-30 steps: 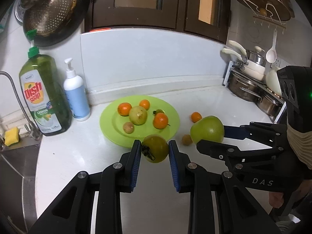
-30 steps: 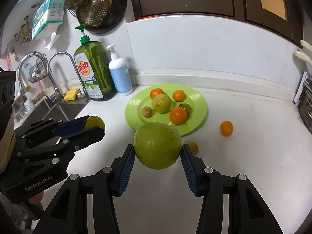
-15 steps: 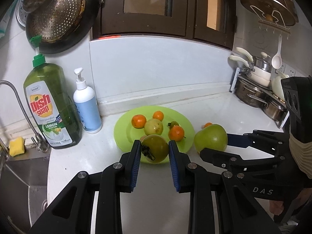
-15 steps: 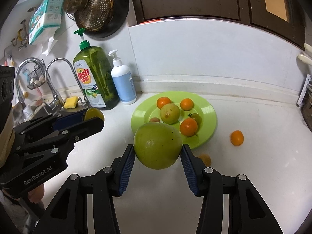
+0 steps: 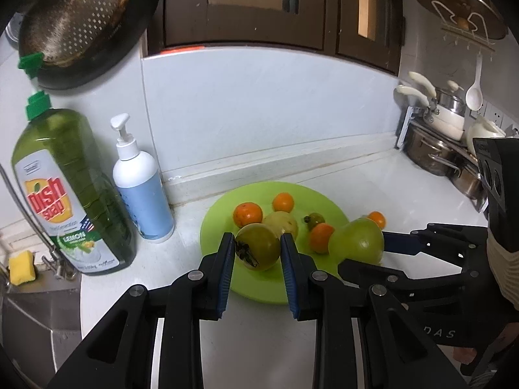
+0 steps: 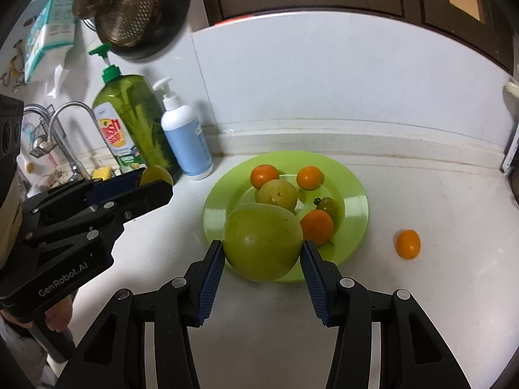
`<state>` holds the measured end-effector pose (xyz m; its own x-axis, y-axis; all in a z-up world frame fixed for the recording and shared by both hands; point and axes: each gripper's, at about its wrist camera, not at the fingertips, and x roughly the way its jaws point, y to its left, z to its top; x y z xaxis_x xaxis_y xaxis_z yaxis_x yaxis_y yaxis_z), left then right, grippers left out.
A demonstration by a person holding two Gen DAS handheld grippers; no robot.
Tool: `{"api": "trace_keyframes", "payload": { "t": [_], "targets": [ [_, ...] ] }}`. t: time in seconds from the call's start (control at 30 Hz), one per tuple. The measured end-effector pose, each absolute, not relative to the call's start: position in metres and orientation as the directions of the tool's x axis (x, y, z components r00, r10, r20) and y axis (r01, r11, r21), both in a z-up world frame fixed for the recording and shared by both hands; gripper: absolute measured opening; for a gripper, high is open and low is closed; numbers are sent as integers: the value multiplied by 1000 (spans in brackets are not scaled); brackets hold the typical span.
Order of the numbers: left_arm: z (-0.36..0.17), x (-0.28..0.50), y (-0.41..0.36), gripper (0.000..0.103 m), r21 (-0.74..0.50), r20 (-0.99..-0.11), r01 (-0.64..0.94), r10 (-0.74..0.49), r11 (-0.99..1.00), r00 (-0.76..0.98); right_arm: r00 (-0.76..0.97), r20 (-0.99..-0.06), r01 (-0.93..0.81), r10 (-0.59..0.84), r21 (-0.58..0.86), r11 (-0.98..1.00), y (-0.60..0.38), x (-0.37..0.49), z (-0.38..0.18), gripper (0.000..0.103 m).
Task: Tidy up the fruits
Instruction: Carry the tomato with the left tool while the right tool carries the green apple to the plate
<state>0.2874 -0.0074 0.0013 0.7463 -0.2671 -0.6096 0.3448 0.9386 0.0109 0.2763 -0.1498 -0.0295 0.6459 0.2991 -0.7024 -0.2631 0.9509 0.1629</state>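
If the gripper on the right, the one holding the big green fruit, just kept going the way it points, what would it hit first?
Probably the green plate: the right gripper points down at its near edge, so the big green fruit it carries would likely touch there first. Depth is hard to judge.

A home kitchen, plainly: a white countertop (image 5: 292,340) runs back to a pale splashback under dark wooden cabinets (image 5: 259,3), with a sink tap (image 6: 69,129) and yellow sponge (image 5: 21,267) at the left. Dish soap (image 5: 65,194) stands by a pump bottle (image 5: 141,188) (a colander (image 5: 78,19) hangs above), and steel pots (image 5: 434,152) crowd the right corner.
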Motion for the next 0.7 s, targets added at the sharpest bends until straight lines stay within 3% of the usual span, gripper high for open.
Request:
{"api": "trace_keyframes", "payload": {
  "t": [0.7],
  "targets": [
    [-55,373,-12,29,1,-712,392,-275,920,646,539,-793,-223,282,189,956,-133,334,-82,49]
  ]
}}
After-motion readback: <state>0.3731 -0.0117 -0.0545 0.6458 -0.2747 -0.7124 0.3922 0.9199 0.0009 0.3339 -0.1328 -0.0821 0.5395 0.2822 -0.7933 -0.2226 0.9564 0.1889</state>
